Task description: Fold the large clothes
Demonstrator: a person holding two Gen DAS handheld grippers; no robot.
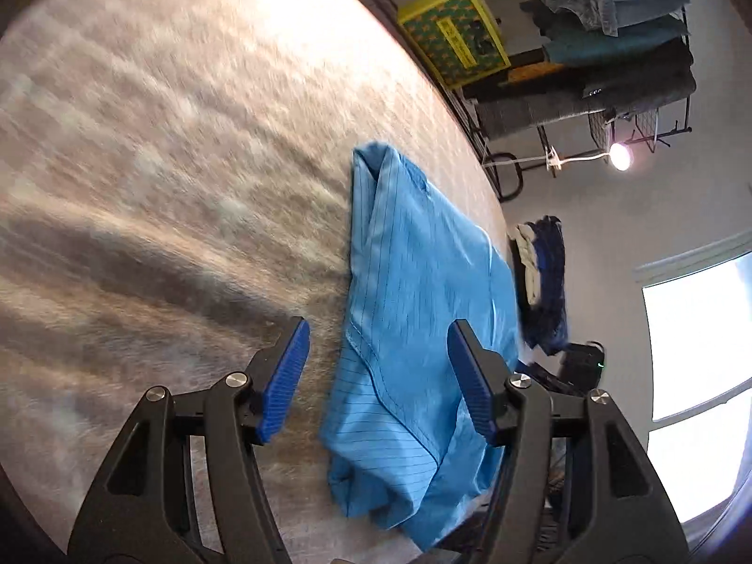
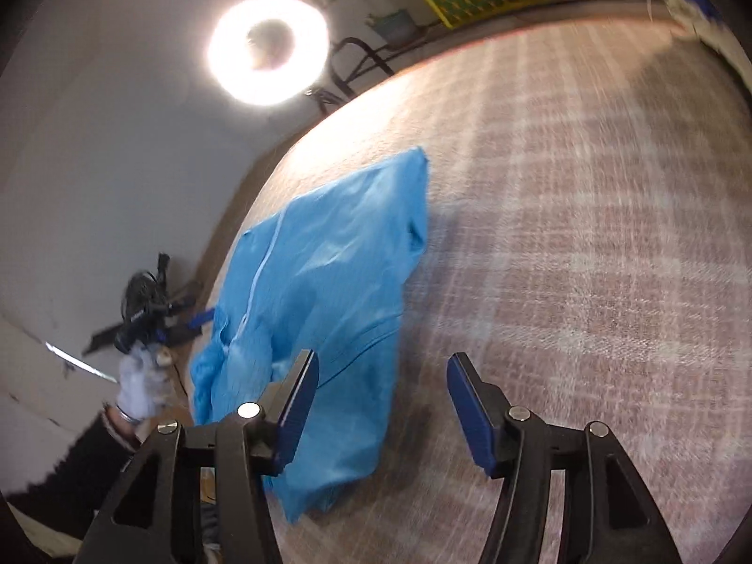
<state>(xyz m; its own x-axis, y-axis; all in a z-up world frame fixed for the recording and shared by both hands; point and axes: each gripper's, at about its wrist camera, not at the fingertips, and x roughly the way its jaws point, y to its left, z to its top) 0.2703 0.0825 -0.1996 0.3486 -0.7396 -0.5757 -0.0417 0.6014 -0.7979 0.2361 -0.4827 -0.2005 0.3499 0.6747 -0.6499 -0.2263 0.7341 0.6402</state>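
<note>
Plaid cloth in pale pink and grey covers the tabletop (image 1: 164,141), its weave smeared by blur in both wrist views. On it lies the blue garment (image 1: 413,310), folded into a long band with thin dark pinstripes and a stitched seam; in the left wrist view it runs from about 12 o'clock down to 6 o'clock, close along the tabletop's right-hand edge. In the right wrist view the same garment (image 2: 319,291) sits at about 9 o'clock of centre, near the tabletop's left edge, with a pale zip line down it.

Left claw (image 1: 378,371) hangs over the garment's lower part with its blue pads apart; the cloth shows between them, but the pads do not press on it. Right claw (image 2: 383,399) is likewise spread, empty, its left finger over the garment's edge and its right finger over bare plaid.

Off the tabletop, at 9 o'clock low in the right wrist view, a gloved hand (image 2: 141,380) with a dark sleeve holds the other tool. A ring light (image 2: 268,49) glares at 11 o'clock. In the left wrist view a rack of folded clothes (image 1: 611,37) stands at 1 o'clock, a yellow-bordered box (image 1: 453,30) beside it, a small lamp (image 1: 619,156) below, and a bright window (image 1: 700,348) at 3 to 4 o'clock.
</note>
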